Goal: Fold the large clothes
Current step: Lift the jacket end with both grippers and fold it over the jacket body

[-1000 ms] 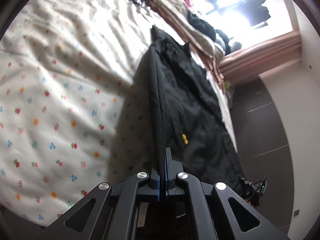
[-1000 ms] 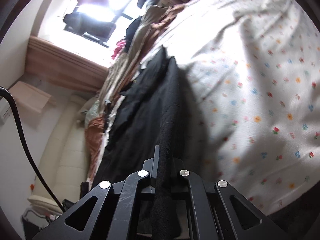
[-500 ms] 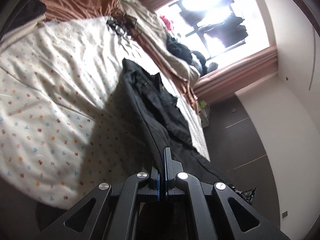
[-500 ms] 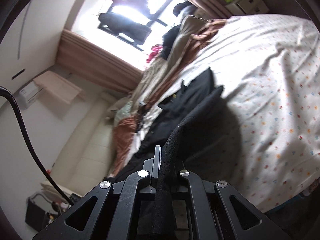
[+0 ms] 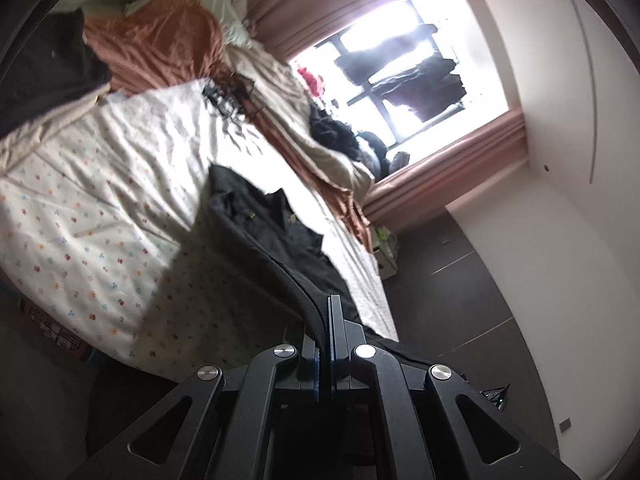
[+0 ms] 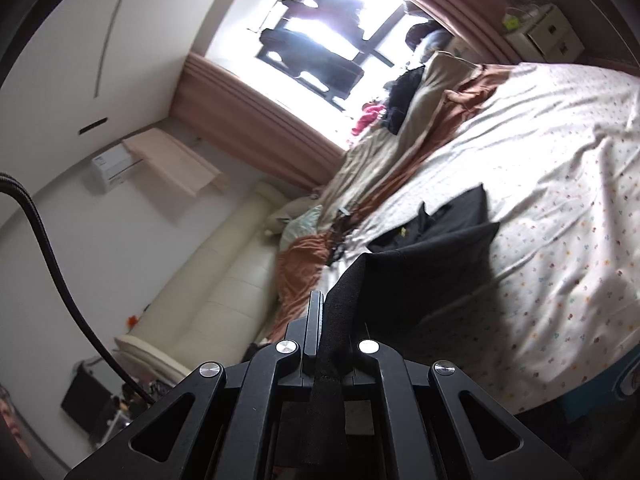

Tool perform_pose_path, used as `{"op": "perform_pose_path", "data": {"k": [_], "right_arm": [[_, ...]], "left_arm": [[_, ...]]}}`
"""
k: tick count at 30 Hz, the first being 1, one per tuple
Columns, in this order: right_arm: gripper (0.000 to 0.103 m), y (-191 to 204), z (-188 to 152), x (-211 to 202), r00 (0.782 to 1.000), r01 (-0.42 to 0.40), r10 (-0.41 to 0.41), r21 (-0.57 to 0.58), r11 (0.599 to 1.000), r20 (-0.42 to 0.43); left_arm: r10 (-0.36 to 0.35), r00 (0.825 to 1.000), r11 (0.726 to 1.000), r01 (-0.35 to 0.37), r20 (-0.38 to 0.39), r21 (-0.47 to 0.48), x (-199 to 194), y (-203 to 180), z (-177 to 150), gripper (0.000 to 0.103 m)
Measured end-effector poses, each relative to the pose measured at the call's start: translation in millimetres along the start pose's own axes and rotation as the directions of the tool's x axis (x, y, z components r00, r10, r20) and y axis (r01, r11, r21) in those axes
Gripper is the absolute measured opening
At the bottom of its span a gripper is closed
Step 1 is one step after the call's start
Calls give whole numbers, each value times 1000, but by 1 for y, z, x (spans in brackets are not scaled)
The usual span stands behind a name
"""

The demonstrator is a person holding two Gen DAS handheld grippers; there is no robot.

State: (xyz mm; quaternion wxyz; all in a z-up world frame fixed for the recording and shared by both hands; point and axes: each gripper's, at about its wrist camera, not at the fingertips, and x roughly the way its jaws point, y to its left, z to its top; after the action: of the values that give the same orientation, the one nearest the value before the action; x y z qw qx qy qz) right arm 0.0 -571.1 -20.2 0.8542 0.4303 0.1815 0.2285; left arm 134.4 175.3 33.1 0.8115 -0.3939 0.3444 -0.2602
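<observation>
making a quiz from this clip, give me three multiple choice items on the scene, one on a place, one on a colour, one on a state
1. Where does the far end of the black garment lie?
A. on the floral bedsheet
B. on the floor
C. on a chair

2. What colour is the bunched blanket at the head of the bed?
A. blue
B. rust orange
C. green

3. How does the left gripper stand?
A. wide open, empty
B. shut on the garment's edge
C. open above the sheet

Answers:
1 A, the dark cloth spreads over the flowered sheet.
2 B, the folds are plainly rust orange.
3 B, the fingers meet with black fabric pinched between them, as at the right gripper.
</observation>
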Motion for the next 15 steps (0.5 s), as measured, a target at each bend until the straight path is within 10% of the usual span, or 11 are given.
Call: {"op": "perform_pose_path", "data": {"k": [15], "right_arm": [[4, 34, 6, -9, 991, -128, 130, -78, 989, 16]], "left_arm": [[-28, 996, 996, 20, 90, 85, -45, -49, 3, 2]]}}
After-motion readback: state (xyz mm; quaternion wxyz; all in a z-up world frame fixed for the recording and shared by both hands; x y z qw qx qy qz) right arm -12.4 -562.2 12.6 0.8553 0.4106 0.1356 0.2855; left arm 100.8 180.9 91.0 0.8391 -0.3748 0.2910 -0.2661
